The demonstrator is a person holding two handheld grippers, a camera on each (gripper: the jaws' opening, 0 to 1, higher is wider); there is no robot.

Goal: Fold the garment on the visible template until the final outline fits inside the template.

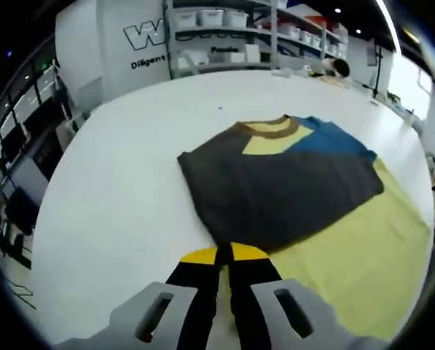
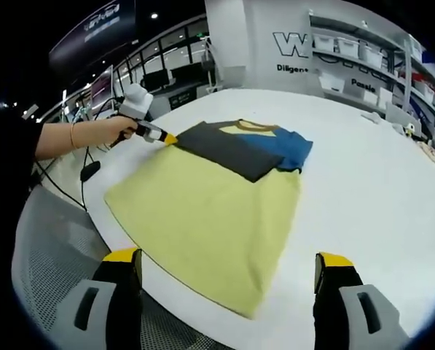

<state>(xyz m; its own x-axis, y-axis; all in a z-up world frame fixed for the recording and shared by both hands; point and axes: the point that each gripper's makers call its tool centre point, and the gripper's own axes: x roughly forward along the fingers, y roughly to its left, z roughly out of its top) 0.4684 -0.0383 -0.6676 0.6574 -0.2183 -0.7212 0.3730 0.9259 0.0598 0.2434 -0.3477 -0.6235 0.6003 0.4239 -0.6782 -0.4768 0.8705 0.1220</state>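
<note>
Garment point(image 2: 232, 189) count: 1, a shirt w/ yellow body, dark grey panel folded over its upper part, blue sleeve and brown collar, lying flat on the white table point(image 2: 363, 182). No separate template outline can be made out on the tabletop. Grippers: 2. Shelving point(image 1: 239, 29) w/ white bins stands well behind the garment, next to a white wall panel point(image 1: 130, 44) w/ lettering.

Left gripper point(image 1: 225, 257): in its own view the yellow-tipped jaws are pressed together, nearly no gap, right at the grey panel's near edge where it meets the yellow cloth. Whether cloth is actually pinched between the tips — can't tell. In the right gripper view the same tool point(image 2: 165, 137) sits at the garment's far-left corner, tips touching the grey edge, held by a person's hand point(image 2: 122, 127), forearm stretched out level from the left, dark sleeve at the shoulder end.

Right gripper point(image 2: 228, 266): jaws spread wide, nothing between them, held above the garment's near yellow hem at the table's edge, not touching it.
</note>
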